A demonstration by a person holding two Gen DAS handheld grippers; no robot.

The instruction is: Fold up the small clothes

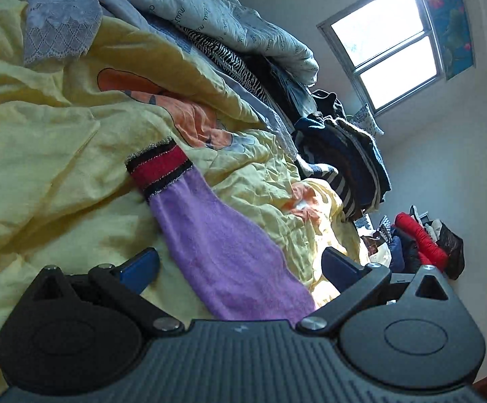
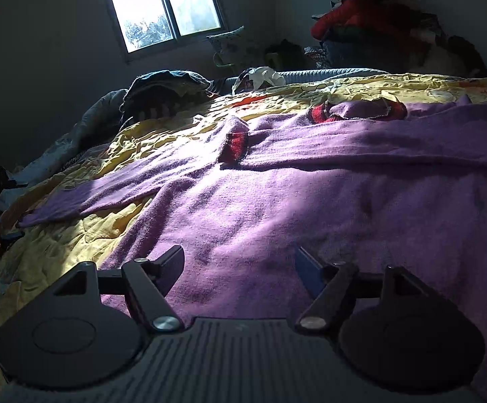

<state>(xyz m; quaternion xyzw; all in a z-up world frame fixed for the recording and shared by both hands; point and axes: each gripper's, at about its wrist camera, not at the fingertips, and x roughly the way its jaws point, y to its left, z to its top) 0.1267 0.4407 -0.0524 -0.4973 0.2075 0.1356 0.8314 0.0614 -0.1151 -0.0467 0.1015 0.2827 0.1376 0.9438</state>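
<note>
A purple sweater with red and black striped cuffs and collar lies spread on the yellow bedsheet. One sleeve lies folded across its body, its cuff near the middle. In the left wrist view the other sleeve runs between my left fingers, its striped cuff farther out. My left gripper is open, straddling that sleeve. My right gripper is open just above the sweater's lower body, holding nothing.
Piled quilts and bedding lie along the bed's far side, with a stack of dark folded clothes. A heap of red and dark clothing stands by the wall. A window is behind the bed.
</note>
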